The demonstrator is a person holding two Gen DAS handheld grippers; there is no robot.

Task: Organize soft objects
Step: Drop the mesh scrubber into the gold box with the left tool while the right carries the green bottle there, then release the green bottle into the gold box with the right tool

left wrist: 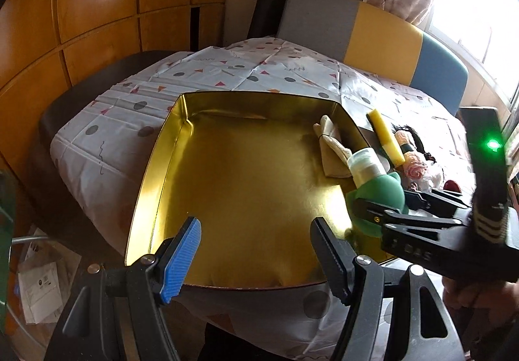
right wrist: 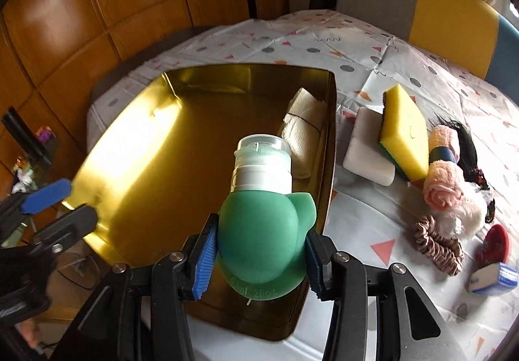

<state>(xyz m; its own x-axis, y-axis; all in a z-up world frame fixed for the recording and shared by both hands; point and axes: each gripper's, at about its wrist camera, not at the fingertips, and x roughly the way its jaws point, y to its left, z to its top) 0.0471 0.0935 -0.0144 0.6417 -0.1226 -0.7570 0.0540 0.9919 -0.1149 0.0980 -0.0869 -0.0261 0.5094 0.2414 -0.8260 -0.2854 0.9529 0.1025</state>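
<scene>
My right gripper is shut on a green soft silicone bottle with a clear-and-white cap, its blue pads pressing both sides. It hangs above the near right part of a shiny gold tin tray. A folded beige cloth lies inside the tray against its right wall. In the left wrist view, my left gripper stands open over the tray's near edge with nothing between its fingers. The bottle and right gripper show at its right.
On the patterned tablecloth right of the tray lie a yellow sponge, a white block, a rolled pink towel, a brown scrunchie and a red item. A multicoloured chair stands behind the table; wooden panels are on the left.
</scene>
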